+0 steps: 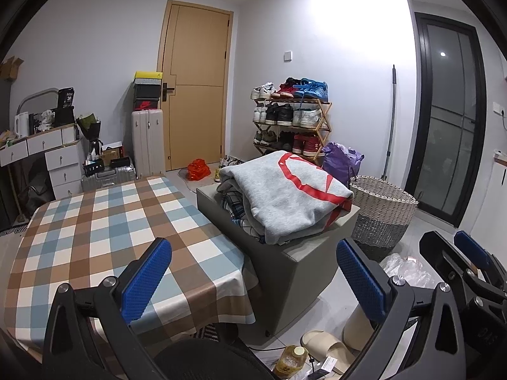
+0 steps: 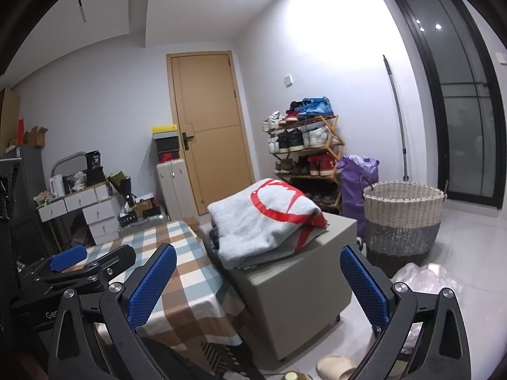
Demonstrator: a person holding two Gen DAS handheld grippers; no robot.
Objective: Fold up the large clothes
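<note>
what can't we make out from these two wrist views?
- Clothes under the grey sweatshirt: both views, covered; count unclear.
- Wicker basket contents: both views, wall hides the inside.
- Bottle label: left view, cut by the edge.
- Right hand-held gripper, left hand-held gripper: both open, empty; the hands holding them are out of frame.

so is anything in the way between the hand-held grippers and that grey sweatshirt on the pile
Nothing visible blocks either one. The left hand-held gripper and right hand-held gripper are both open and empty, with only open air up to the grey sweatshirt on top of the clothes pile on the grey cube. The checked table lies off to the left.
</note>
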